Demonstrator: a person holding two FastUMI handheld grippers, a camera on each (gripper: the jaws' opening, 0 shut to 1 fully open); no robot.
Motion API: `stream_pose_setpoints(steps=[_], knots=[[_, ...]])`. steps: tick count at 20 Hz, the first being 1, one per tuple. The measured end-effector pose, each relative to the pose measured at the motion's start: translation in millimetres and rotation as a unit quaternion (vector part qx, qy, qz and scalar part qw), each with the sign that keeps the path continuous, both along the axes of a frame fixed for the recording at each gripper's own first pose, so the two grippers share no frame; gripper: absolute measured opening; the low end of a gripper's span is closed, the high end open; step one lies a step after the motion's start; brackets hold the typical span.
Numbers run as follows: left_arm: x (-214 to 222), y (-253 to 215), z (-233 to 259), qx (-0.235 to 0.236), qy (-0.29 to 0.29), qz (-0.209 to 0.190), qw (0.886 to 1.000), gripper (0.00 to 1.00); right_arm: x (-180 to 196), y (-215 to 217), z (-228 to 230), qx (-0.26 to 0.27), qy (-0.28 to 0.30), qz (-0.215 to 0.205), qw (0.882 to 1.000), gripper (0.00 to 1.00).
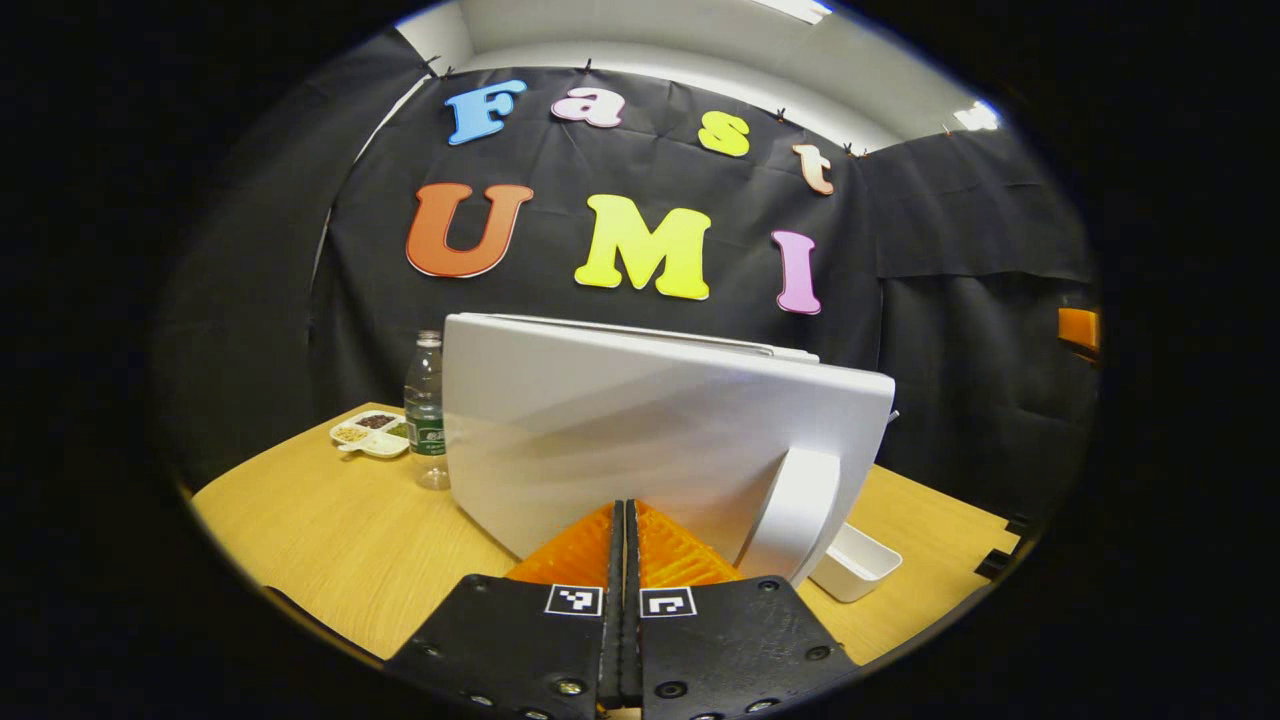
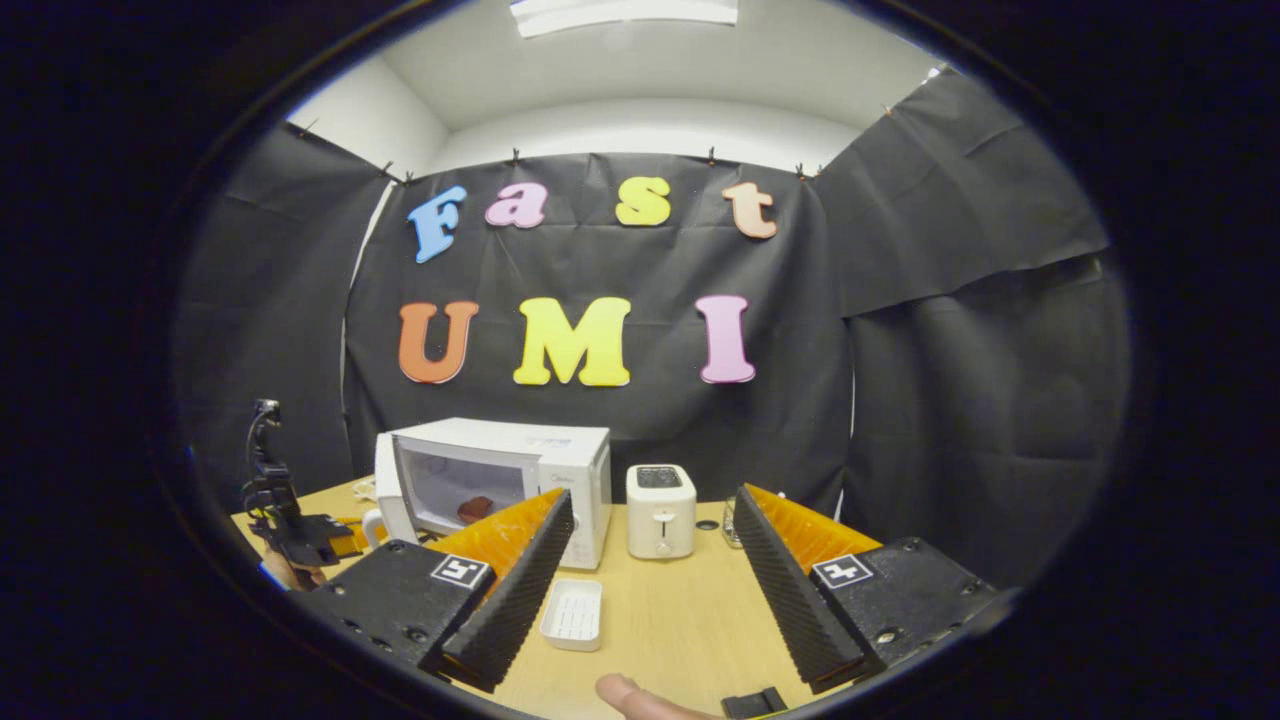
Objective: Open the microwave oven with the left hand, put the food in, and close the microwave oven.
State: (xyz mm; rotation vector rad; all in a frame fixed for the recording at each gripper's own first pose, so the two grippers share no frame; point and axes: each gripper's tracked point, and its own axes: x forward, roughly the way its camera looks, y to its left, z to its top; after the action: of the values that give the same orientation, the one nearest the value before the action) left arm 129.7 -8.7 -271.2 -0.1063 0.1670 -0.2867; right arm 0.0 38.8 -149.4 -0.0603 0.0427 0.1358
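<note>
with food already inside the microwave (image 2: 495,480), the left gripper (image 1: 622,520), fingers together at centre frame, should push the door (image 1: 640,440) flat; right gripper (image 2: 650,560) hangs apart.

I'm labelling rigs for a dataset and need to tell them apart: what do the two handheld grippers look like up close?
The left gripper and right gripper share one build: two long wedge-shaped fingers with ribbed faces, mounted on black plates fastened with visible screws. Each plate carries a small square black-and-white marker. Seen farther off in the right gripper view, the left unit has a dark upright stalk on top.
</note>
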Motion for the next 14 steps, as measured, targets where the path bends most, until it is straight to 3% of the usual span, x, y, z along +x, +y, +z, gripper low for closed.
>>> stream_pose_setpoints(steps=[12,13,14], knots=[[69.7,-52.2,0.6,0.03,0.006,-0.015,0.999,0.0,60.9,-9.8,-13.0,0.013,0.023,0.012,1.0,1.0],[77.4,-56.3,1.1,0.027,0.007,-0.014,1.0,0.0,65.7,-10.5,-12.3,0.015,0.025,0.013,0.999,0.95],[85.7,-59.2,3.3,0.024,0.006,-0.012,1.0,0.0,68.7,-9.3,-10.5,0.015,0.024,0.015,0.999,1.0]])
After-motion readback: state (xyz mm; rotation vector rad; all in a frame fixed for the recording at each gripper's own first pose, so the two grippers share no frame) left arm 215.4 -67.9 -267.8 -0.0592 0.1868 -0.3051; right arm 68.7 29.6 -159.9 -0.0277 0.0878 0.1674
